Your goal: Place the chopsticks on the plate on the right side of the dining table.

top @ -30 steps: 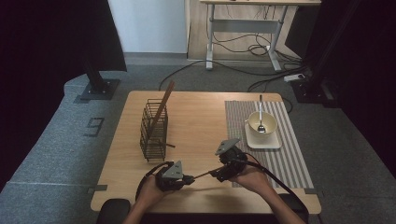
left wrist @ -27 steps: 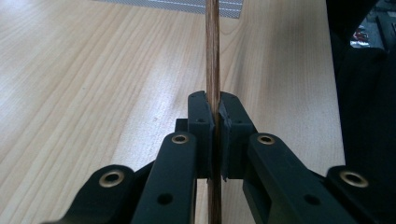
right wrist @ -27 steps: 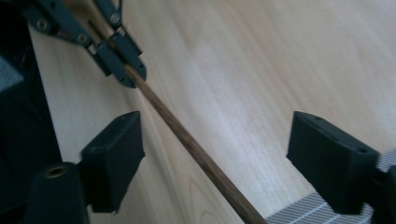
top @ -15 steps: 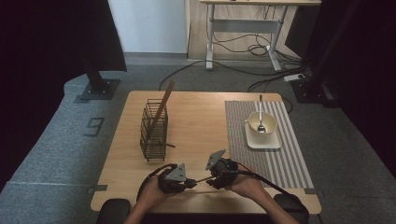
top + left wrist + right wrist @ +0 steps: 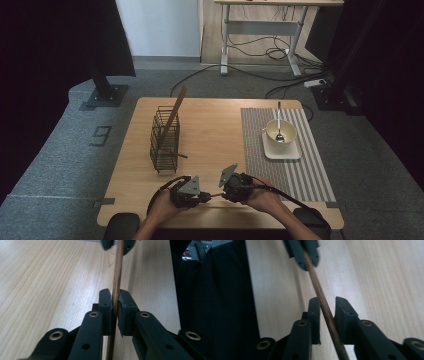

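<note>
high view: near the six o'clock edge of the wooden surface [image 5: 220, 125] the two grippers face each other, tips nearly meeting. the left gripper [image 5: 204, 196] lies at seven o'clock of the surface's middle, the right gripper [image 5: 223, 193] just beside it toward three o'clock. a thin wooden stick [image 5: 214, 195] bridges the short gap between them. a black wire basket [image 5: 164, 140] stands at nine o'clock with another stick leaning out of it, and a cup [image 5: 280, 131] with a spoon sits on a plate on the striped mat [image 5: 300, 170] at three o'clock.

left gripper view: the fingers [image 5: 104, 307] are closed tight on the stick [image 5: 117, 280], which runs to twelve o'clock into the other gripper's tips.

right gripper view: the fingers [image 5: 314, 312] have just been closing around the stick [image 5: 322, 300]. it lies against the nine o'clock finger, while a narrow gap shows at the three o'clock finger, so they are not yet clamped on it.
</note>
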A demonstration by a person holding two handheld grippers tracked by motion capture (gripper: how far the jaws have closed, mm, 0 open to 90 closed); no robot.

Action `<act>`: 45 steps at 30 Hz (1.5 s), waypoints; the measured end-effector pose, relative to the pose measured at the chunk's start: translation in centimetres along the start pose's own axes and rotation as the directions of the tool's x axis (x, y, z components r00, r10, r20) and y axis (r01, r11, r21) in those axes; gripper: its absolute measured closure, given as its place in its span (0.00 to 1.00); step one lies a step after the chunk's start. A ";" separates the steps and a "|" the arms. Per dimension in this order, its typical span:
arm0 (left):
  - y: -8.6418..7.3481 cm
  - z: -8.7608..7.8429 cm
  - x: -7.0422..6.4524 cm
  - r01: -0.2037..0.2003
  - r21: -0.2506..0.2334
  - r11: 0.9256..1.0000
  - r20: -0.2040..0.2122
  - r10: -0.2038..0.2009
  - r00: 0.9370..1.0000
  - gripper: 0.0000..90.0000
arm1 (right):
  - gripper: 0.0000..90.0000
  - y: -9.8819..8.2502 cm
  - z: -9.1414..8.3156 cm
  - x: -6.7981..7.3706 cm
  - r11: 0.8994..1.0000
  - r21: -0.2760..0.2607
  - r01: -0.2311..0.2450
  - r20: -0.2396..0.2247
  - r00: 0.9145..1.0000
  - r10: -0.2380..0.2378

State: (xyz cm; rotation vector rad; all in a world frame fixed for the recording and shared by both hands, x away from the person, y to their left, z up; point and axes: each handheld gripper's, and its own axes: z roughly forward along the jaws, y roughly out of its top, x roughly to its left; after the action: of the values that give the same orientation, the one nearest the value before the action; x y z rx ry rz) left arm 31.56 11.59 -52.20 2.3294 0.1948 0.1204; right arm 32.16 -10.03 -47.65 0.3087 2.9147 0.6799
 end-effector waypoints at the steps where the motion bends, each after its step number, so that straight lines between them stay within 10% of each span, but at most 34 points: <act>1: 0.0 0.0 0.1 0.003 -0.003 1.000 0.000 -0.003 1.000 0.88 | 0.86 0.0 0.0 0.1 1.000 0.003 0.004 -0.017 1.000 -0.004; 15: -0.4 -0.1 0.6 0.061 -0.069 0.996 -0.094 -0.067 0.993 0.50 | 0.92 -0.1 -0.7 0.0 1.000 -0.024 0.019 -0.060 0.998 -0.020; 30: -1.0 0.3 1.5 0.201 -0.098 0.975 -0.178 -0.216 0.960 0.00 | 0.92 -1.7 -2.0 -1.1 0.999 -0.022 -0.041 -0.005 0.999 0.041; 45: -1.5 1.5 1.8 0.214 -0.015 0.977 -0.222 -0.212 0.952 0.00 | 0.92 -4.1 -3.1 -2.6 0.993 -0.020 -0.113 0.041 0.993 0.114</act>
State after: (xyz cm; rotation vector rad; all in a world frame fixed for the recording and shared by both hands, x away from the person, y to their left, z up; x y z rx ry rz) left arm 33.42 11.88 -54.34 2.2846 0.5589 0.2736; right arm 33.48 -15.51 -46.49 0.4839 2.8676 0.7062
